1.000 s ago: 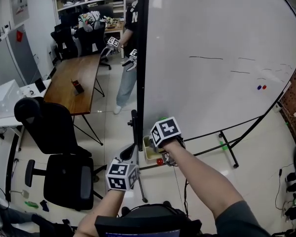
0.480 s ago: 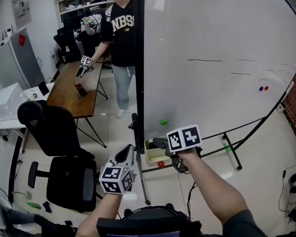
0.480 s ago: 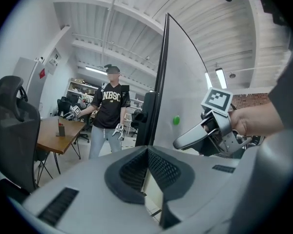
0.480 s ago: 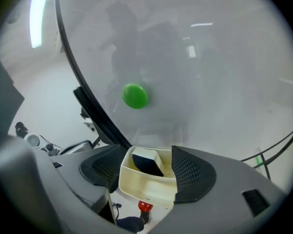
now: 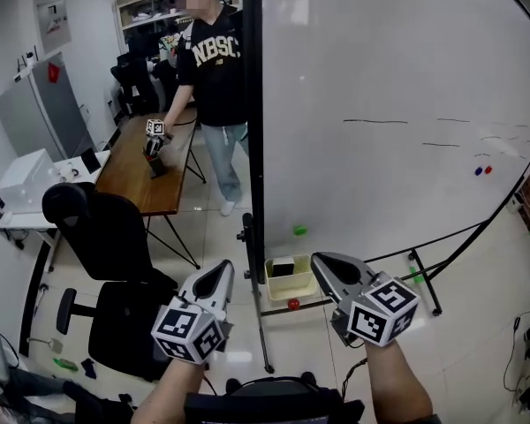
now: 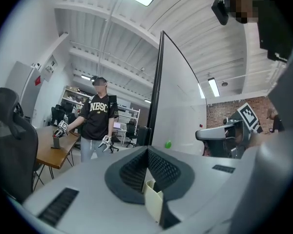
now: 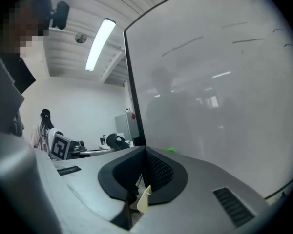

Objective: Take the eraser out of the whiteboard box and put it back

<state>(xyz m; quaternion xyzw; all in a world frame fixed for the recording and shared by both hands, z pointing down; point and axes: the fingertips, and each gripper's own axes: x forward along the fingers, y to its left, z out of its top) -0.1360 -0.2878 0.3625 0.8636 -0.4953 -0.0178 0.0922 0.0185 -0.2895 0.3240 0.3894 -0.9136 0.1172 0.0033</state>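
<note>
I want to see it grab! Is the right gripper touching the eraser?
Apart. In the head view, the box's pale rim shows between the right gripper and the eraser.

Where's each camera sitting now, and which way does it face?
Head view: on the person's head, steeply down at the whiteboard and box; left gripper, right gripper and forearms show.
Left gripper view: on that gripper, level past the whiteboard's edge toward another person; shut jaws show.
Right gripper view: on that gripper, facing the whiteboard; shut jaws show.
All three share the green dot.
</note>
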